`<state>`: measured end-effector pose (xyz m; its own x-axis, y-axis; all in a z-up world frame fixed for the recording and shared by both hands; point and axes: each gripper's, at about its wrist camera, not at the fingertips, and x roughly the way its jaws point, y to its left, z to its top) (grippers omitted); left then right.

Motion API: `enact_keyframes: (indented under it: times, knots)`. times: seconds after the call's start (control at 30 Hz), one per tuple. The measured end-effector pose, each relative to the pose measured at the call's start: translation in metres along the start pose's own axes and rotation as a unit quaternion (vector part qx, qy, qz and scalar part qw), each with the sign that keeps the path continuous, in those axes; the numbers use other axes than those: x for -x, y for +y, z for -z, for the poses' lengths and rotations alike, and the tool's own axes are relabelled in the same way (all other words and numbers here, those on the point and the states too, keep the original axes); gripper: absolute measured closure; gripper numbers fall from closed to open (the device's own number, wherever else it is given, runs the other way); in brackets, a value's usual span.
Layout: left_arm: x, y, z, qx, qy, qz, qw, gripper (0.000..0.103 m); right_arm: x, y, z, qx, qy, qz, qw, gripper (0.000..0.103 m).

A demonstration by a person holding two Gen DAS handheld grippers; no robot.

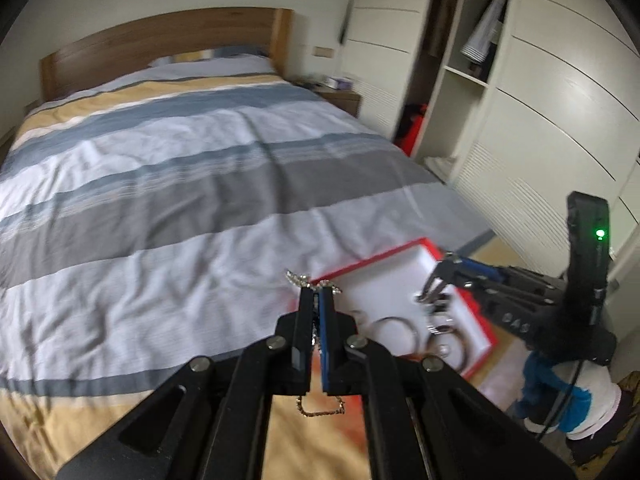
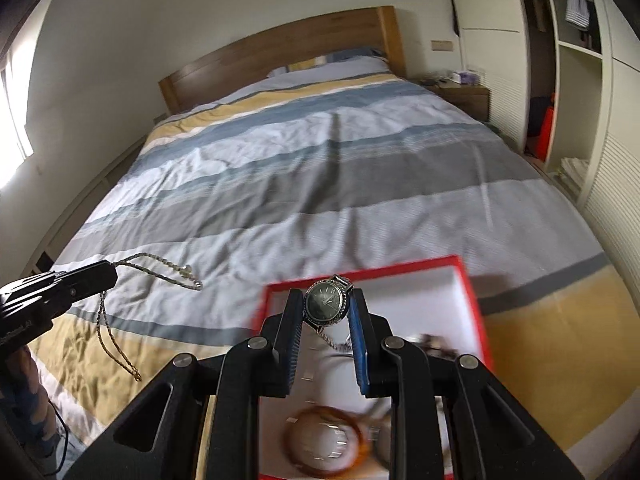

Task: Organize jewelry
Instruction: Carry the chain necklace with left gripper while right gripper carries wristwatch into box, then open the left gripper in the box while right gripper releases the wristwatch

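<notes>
My left gripper (image 1: pixel 316 290) is shut on a thin gold chain necklace (image 1: pixel 320 408). A sparkly stretch of it sticks out past the tips and a loop hangs below the fingers. In the right wrist view the same left gripper (image 2: pixel 110 272) holds the necklace (image 2: pixel 160 266) above the bedspread at the left. My right gripper (image 2: pixel 325 310) is shut on a small dark-faced wristwatch (image 2: pixel 322 298), its metal strap hanging down. The watch hangs over a red box (image 2: pixel 470 296) with a white lining. An amber bangle (image 2: pixel 324 446) and other pieces lie inside. From the left wrist view, the right gripper (image 1: pixel 430 296) hovers over the box (image 1: pixel 380 268).
The box lies near the foot of a bed with a striped bedspread (image 2: pixel 320 168) and a wooden headboard (image 2: pixel 280 48). White wardrobes (image 1: pixel 540 128) stand along the right, one bay open, with a nightstand (image 2: pixel 464 94) beside the bed. A person's blue-clad legs (image 1: pixel 560 404) are at the right.
</notes>
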<state>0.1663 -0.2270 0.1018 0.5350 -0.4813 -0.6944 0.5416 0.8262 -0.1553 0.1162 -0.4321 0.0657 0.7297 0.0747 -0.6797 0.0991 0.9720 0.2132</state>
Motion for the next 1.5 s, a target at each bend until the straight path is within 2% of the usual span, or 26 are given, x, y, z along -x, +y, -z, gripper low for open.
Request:
enact_keyframes:
  times: [0.23,0.43,0.67,0.93,1.33,1.43,1.5]
  knots:
    - [-0.064,-0.047,0.000,-0.019,0.038,0.028,0.9987,0.101,-0.033,-0.036,0.003,-0.002,0.028,0.009,1.000,0.080]
    - [-0.116,-0.053,0.018,-0.035,0.078,0.015,0.9962,0.101,-0.068,-0.044,0.004,0.003,0.049,0.005,0.999,0.080]
    - [-0.147,-0.049,0.037,-0.031,0.110,0.013,0.9934,0.101,-0.098,-0.046,0.008,0.016,0.074,0.009,0.997,0.080]
    - [-0.161,-0.038,0.053,-0.014,0.131,0.001,0.9913,0.100,-0.114,-0.048,0.011,0.025,0.107,0.032,0.993,0.080]
    - [-0.157,-0.039,0.053,-0.006,0.128,0.003,0.9917,0.099,-0.116,-0.048,0.009,0.028,0.116,0.044,0.992,0.080]
    - [-0.151,-0.038,0.053,-0.004,0.126,0.004,0.9920,0.094,-0.111,-0.048,0.009,0.024,0.113,0.043,0.992,0.079]
    - [-0.146,-0.039,0.052,-0.005,0.123,0.003,0.9924,0.086,-0.105,-0.048,0.010,0.020,0.109,0.041,0.993,0.075]
